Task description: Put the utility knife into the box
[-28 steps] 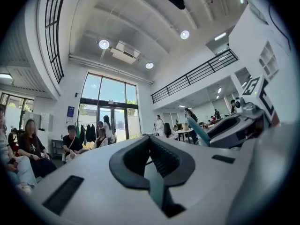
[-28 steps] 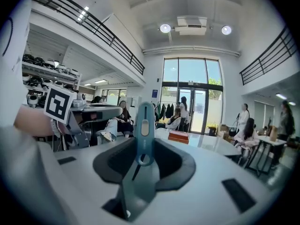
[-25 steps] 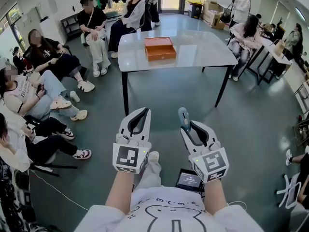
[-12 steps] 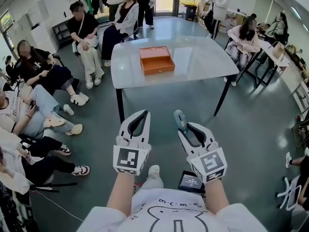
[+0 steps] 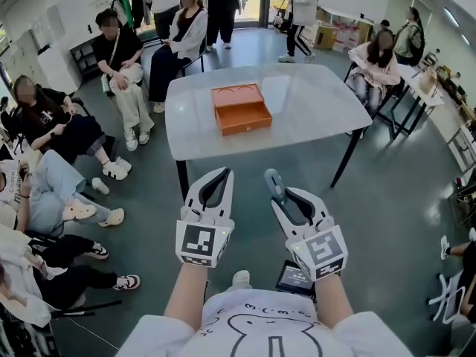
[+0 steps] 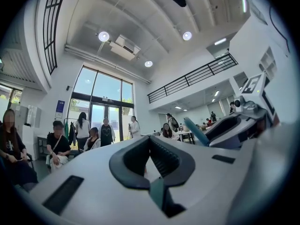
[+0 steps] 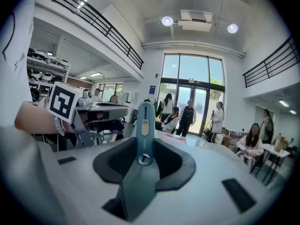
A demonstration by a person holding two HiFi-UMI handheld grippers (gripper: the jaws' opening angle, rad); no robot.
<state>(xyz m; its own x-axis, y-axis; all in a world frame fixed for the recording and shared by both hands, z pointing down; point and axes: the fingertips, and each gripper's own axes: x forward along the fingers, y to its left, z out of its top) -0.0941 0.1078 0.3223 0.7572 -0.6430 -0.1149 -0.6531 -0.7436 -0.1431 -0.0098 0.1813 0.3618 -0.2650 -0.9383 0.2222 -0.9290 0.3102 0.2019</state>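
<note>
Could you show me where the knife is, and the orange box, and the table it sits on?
utility knife (image 7: 143, 122): right gripper view, on its teal body by the slider.
orange box (image 5: 247, 127): head view, on its front wall.
table (image 5: 316, 103): head view, on bare tabletop.

Overall light: even daylight is filling the hall, and all three views are reading bright.
Sources: tall windows (image 6: 101, 108) at the far end are letting light in and washing out pale; round ceiling lamps (image 6: 103, 36) are glowing with small halos.
Glare: the table (image 5: 312, 103) is giving off a milky sheen in the head view.
Shadows: soft, faint ones are lying on the floor (image 5: 387, 192) beneath the table.
Distortion: straight lines are bowing outward, and black corners are ringing both gripper views.
Focus: the background is staying crisp, while the left gripper (image 6: 149, 139), the right gripper (image 7: 143, 142) and the near end of the utility knife (image 7: 144, 121) are smearing soft close to the lens.
</note>
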